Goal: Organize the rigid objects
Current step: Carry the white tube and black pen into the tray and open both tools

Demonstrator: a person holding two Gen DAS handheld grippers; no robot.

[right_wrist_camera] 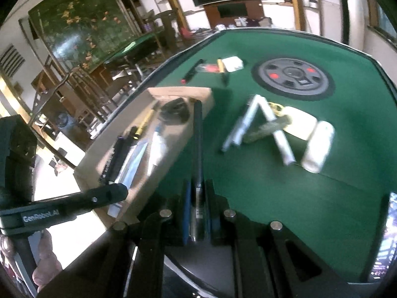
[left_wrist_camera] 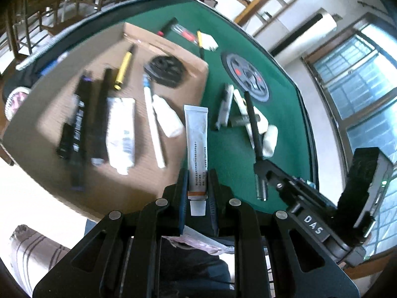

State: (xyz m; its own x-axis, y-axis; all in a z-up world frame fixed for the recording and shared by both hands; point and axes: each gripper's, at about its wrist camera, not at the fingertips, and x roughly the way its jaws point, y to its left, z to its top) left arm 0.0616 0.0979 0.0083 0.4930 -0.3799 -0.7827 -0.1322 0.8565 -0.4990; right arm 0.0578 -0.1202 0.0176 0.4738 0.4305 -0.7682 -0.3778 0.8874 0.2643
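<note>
The left gripper (left_wrist_camera: 197,193) is clenched on a slim white ointment tube (left_wrist_camera: 196,149), its flat crimped end pointing ahead and its stubby white cap (left_wrist_camera: 197,208) back between the black, blue-padded fingers (left_wrist_camera: 183,188). The tube has a smooth printed skin with an orange band near the cap.

Ahead and to the left of this gripper lies a flat sheet of brown cardboard (left_wrist_camera: 49,94) carrying a row of things laid roughly parallel: a long black pen (left_wrist_camera: 77,129), a crinkled white tube (left_wrist_camera: 120,134), a thin white stick (left_wrist_camera: 153,126), a rounded white bottle (left_wrist_camera: 166,116), a yellow marker (left_wrist_camera: 123,68) and a dark round coil (left_wrist_camera: 165,70), all blurred.

The right gripper (right_wrist_camera: 197,213) grasps a long, slender black rod (right_wrist_camera: 197,144) by its near end, the shaft running straight forward over the edge of the cardboard. Ahead and to its right, on the green felt counter (right_wrist_camera: 322,211), sits a loose heap: two white cylinders (right_wrist_camera: 280,134) leaning into an A shape, a mottled grey-green stick (right_wrist_camera: 265,129), and a plump cream bottle (right_wrist_camera: 318,146). Farther ahead a grey disc (right_wrist_camera: 294,75) with red buttons is set into the felt.
</note>
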